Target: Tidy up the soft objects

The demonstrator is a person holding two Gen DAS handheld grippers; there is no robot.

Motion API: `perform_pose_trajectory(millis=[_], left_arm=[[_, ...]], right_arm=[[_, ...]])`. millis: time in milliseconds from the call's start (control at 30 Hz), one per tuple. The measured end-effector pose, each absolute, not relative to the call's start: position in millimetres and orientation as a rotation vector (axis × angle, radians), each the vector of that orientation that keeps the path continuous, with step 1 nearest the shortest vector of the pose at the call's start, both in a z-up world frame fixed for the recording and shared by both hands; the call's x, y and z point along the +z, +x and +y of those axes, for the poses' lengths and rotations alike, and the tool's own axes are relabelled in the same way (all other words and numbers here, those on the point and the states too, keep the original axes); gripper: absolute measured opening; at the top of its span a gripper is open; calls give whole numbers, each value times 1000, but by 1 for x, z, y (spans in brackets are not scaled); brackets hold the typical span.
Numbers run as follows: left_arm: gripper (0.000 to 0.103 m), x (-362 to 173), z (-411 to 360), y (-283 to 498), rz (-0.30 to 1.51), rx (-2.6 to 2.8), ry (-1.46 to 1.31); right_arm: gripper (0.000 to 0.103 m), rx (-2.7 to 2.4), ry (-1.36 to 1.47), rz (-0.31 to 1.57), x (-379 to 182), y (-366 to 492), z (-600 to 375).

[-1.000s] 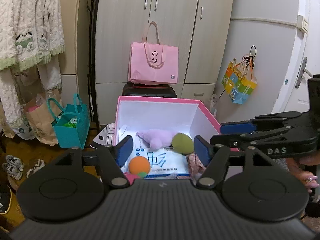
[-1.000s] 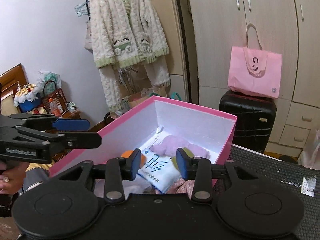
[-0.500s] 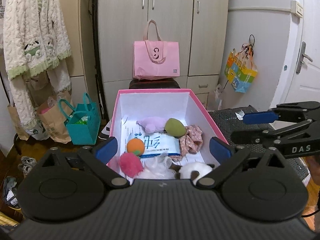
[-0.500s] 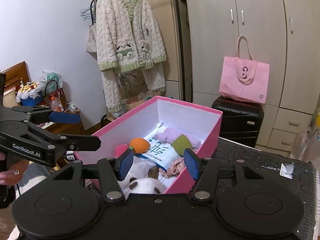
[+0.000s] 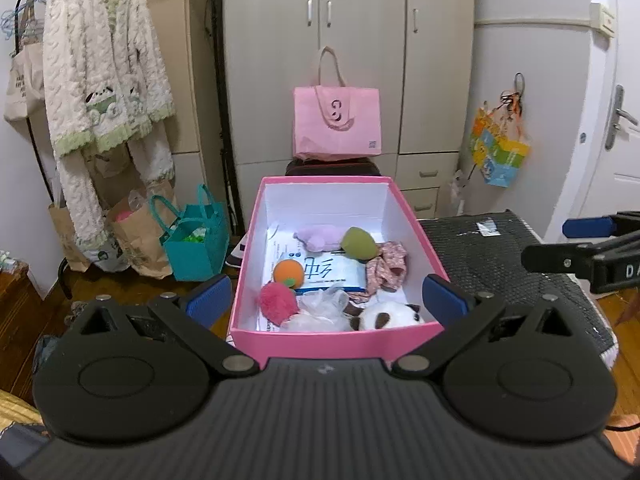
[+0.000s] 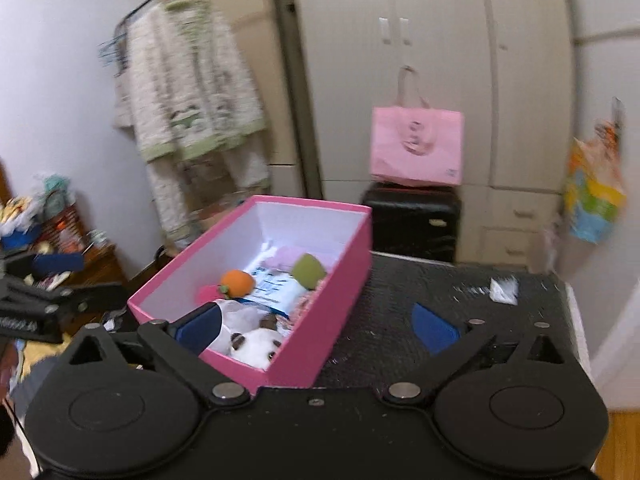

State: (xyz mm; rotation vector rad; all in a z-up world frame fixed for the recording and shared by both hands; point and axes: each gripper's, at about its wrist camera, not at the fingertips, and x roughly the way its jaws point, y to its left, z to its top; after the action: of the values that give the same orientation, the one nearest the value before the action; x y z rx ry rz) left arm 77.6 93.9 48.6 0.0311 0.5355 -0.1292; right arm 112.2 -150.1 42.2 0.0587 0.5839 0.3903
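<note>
Pink box sits nearest my left gripper, whose blue pads are spread wide and empty, framing the box's near wall. My right gripper is likewise wide apart, holding nothing, hovering over the box's near right corner and the black mesh counter. That view is motion-blurred, so fine detail there is unsure.

Inside the box, near to far: panda plush against the near wall, white crinkly plastic piece beside it, pink pom-pom at near left. Then the orange plush fruit, a blue-and-white printed packet lying flat underneath, and floral cloth bunched at the right wall. Farthest back are the green plush and the lilac plush.

My read: the soft things all appear boxed, with nothing soft left on the counter, only a small paper scrap. So the step looks like a final check or pulling clear. To do it well I'd keep both grippers apart, lift straight up and back, and avoid clipping the box rim, since a light cardboard box may slide or tip. If tidying more, I'd pinch the cloth at its bunched middle.

Beyond: black suitcase, pink tote, wardrobe.
</note>
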Motion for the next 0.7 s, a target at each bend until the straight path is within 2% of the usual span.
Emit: perform_pose_trajectory(millis=[133, 400, 700], left_arm=[[103, 45, 86, 60, 467, -50, 54], [103, 29, 69, 43, 453, -30, 59], [103, 14, 51, 35, 447, -43, 53]], right_arm=[[103, 379, 183, 590, 37, 98, -170], [103, 183, -47, 484, 23, 62, -154], [103, 85, -12, 452, 22, 29, -168]])
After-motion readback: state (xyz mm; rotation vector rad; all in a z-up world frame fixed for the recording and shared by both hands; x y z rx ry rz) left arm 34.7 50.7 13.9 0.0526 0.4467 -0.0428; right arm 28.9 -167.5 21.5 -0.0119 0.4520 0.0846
